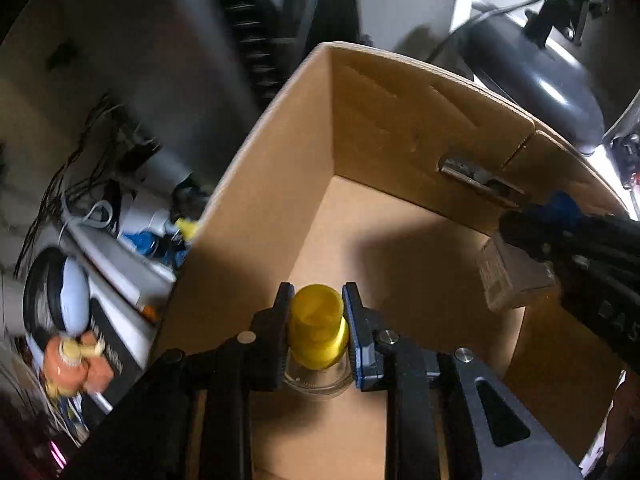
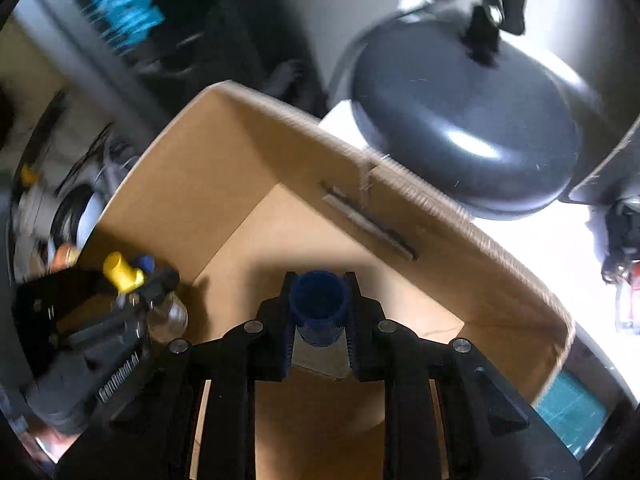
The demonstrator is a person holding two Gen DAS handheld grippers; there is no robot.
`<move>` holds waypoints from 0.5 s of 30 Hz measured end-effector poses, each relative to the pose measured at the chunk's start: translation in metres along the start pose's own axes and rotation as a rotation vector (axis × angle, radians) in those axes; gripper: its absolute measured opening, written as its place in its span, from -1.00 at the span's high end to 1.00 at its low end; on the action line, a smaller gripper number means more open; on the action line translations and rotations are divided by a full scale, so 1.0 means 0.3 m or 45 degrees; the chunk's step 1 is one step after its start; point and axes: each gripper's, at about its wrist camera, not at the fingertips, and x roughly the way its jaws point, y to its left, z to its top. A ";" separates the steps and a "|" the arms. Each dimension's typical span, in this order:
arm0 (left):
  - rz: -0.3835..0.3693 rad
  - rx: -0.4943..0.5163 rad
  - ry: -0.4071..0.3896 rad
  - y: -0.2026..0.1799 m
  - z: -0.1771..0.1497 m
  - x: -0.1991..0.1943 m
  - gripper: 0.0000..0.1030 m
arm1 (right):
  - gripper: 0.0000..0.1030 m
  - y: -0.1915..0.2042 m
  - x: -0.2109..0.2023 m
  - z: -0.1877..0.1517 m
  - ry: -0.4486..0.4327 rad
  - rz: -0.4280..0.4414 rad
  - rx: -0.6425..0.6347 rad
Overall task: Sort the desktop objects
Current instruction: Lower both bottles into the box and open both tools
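Both grippers hang over an open cardboard box [image 1: 280, 184], which also shows in the right wrist view [image 2: 192, 168]. My left gripper [image 1: 317, 320] is shut on a clear bottle with a yellow cap [image 1: 318, 330]; the right wrist view shows it at the left [image 2: 122, 273]. My right gripper [image 2: 319, 304] is shut on a bottle with a dark blue cap [image 2: 319, 302]; in the left wrist view it enters from the right [image 1: 560, 216], with the bottle's pale body [image 1: 512, 276] hanging below the fingers.
A dark round lamp base [image 2: 472, 128] stands on the white desk just behind the box. Cables, a headset and an orange figure [image 1: 76, 364] lie in clutter left of the box. A teal mat [image 2: 572, 412] shows at the right.
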 end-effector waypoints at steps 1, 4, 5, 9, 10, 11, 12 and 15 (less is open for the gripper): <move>0.021 0.067 -0.004 -0.026 0.019 0.008 0.53 | 0.61 -0.016 0.016 0.012 0.008 0.009 0.049; 0.095 0.230 -0.022 -0.078 0.056 0.024 0.53 | 0.61 -0.062 0.053 0.024 0.021 0.074 0.182; 0.121 0.268 -0.027 -0.088 0.066 0.030 0.53 | 0.61 -0.068 0.068 0.021 0.038 0.061 0.187; 0.059 0.290 0.052 -0.116 0.083 0.099 0.53 | 0.61 -0.101 0.147 0.009 0.152 -0.069 0.225; 0.036 0.287 0.085 -0.127 0.080 0.122 0.53 | 0.61 -0.103 0.152 0.009 0.155 -0.088 0.225; 0.025 0.292 0.112 -0.137 0.075 0.141 0.53 | 0.61 -0.100 0.143 0.013 0.136 -0.093 0.217; 0.015 0.297 0.139 -0.148 0.070 0.160 0.53 | 0.61 -0.096 0.137 0.015 0.125 -0.092 0.213; 0.028 0.306 0.164 -0.158 0.059 0.182 0.53 | 0.66 -0.092 0.159 0.007 0.181 -0.073 0.217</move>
